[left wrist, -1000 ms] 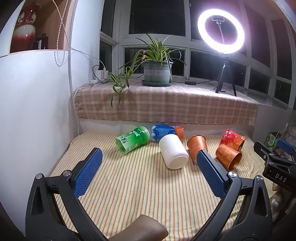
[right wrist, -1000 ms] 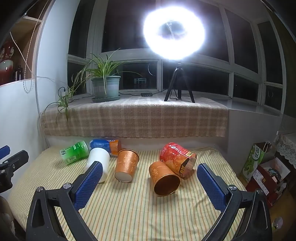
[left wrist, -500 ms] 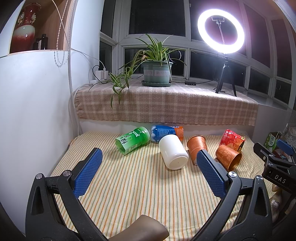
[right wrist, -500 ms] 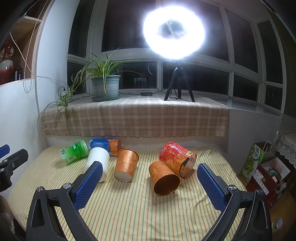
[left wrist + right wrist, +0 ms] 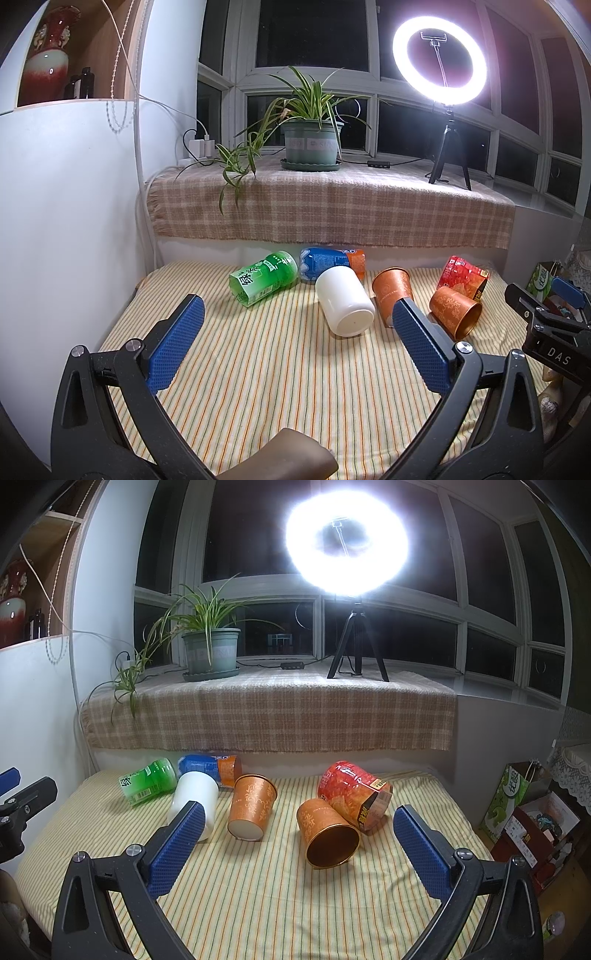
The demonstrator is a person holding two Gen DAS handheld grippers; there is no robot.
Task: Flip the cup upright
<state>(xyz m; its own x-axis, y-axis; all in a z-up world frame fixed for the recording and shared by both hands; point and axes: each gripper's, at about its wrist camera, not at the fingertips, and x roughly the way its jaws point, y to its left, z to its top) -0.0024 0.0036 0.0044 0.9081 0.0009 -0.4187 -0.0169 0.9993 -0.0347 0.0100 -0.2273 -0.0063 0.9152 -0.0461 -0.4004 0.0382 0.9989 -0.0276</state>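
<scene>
While both grippers hang above the near edge of the striped yellow cloth-covered counter (image 5: 280, 369), nothing is held: the left gripper (image 5: 295, 339) has its blue-padded fingers (image 5: 173, 347) spread wide apart over bare cloth, and the right gripper (image 5: 299, 845) likewise has its fingers (image 5: 177, 849) wide apart.

Six containers lie on their sides toward the back of the counter. The smooth white plastic cup (image 5: 345, 304) lies tipped with its flat bottom facing the left camera, just in front of the blue-and-orange drink cup (image 5: 330, 260) and beside the green-labelled drink bottle (image 5: 264, 282). To its right lies a patterned orange paper cup (image 5: 253, 808) showing its white base, then a second patterned orange paper cup (image 5: 327, 834) whose open mouth faces the right camera, touching the red instant-noodle tub (image 5: 354, 794) behind it.

A potted spider plant (image 5: 210, 650) and a lit ring light on a tripod (image 5: 347, 542) stand on the plaid-covered windowsill (image 5: 266, 709).
</scene>
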